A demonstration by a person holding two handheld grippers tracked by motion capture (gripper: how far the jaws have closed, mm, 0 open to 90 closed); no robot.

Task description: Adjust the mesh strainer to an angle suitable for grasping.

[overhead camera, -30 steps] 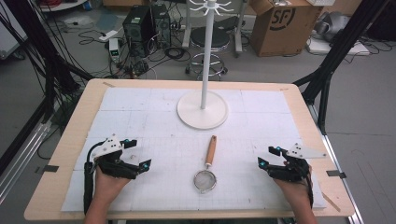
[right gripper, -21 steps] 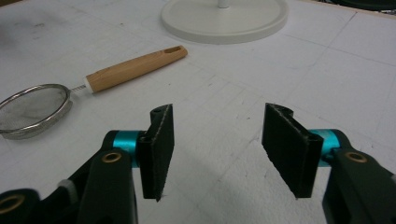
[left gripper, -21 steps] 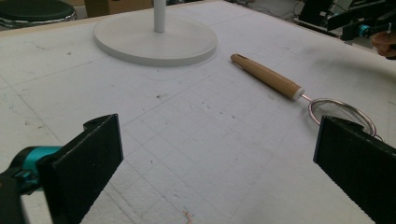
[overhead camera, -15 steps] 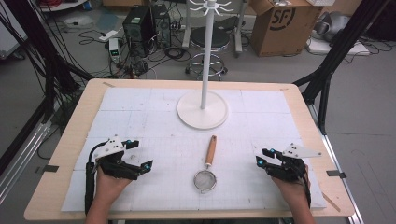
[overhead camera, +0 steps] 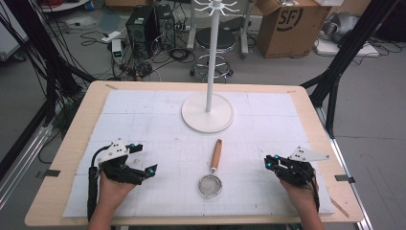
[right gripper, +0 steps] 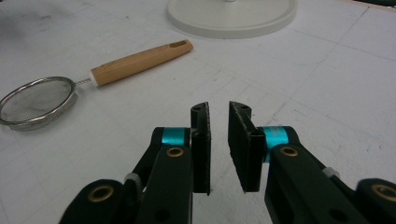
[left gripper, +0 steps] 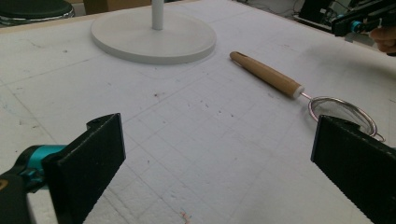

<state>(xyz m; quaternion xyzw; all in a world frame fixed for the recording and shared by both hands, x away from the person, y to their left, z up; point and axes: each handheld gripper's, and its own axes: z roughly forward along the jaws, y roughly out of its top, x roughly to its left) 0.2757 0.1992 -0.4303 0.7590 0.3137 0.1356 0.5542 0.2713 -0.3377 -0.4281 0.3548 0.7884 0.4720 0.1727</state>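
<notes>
Grey workshop floor surrounds my table, with tangled cables, a black computer case [overhead camera: 143, 24], a round stool [overhead camera: 216, 40] and a cardboard box [overhead camera: 289, 26] behind it. My wooden table [overhead camera: 72, 143] is covered by a white gridded mat [overhead camera: 158, 120].

At the far middle of the mat stands a white rack [overhead camera: 208, 111]: a round flat base with a thin upright pole, topped by short hooks.

Nearer to me than that base, and apart from it, lies a small strainer [overhead camera: 214, 170]. Its wooden handle points toward the rack, and its round metal mesh bowl lies at the end nearer me. It rests flat on the mat, roughly midway between my two hands, touched by neither.

My left gripper [overhead camera: 143, 163] sits over the near left part of the mat, held in my left hand [overhead camera: 112, 184]. Its jaws are spread wide apart with nothing between them; in the left gripper view they frame the mat, with the strainer's bowl just beyond one jaw.

My right gripper [overhead camera: 269, 162] sits over the near right part of the mat, in my right hand [overhead camera: 299, 191]. Its jaws are drawn close together, leaving a narrow gap, and pinch nothing. In the right gripper view they aim toward the rack's base.
</notes>
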